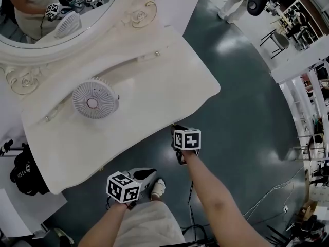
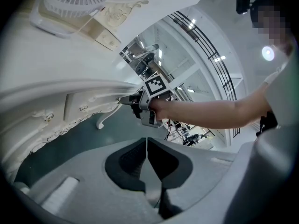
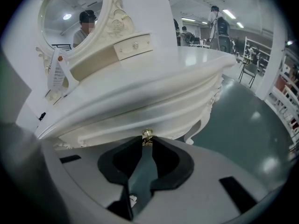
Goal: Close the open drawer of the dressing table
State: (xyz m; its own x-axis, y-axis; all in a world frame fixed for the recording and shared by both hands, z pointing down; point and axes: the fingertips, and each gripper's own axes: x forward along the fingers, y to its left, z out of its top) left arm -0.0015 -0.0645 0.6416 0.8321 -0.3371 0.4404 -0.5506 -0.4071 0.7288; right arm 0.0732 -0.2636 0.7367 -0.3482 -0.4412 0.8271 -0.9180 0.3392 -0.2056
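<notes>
The white dressing table [image 1: 169,71] fills the upper left of the head view. My right gripper [image 1: 176,133] reaches under its front edge. In the right gripper view the drawer front [image 3: 112,127] lies just below the curved tabletop, and I cannot tell how far out it stands. The right gripper [image 3: 147,141] is shut on the small brass drawer knob [image 3: 147,134], one pad on each side. My left gripper [image 1: 144,175] hangs lower, away from the table; its jaws [image 2: 147,141] are shut with nothing in them. From there I see the right gripper [image 2: 127,99] at the table edge.
A white fan [image 1: 94,99] stands on the tabletop below the oval mirror [image 1: 61,9]. A black bag [image 1: 25,171] sits on the floor at the left. Cables [image 1: 267,199] and metal racks [image 1: 313,117] are at the right. A curved table leg [image 3: 198,125] is nearby.
</notes>
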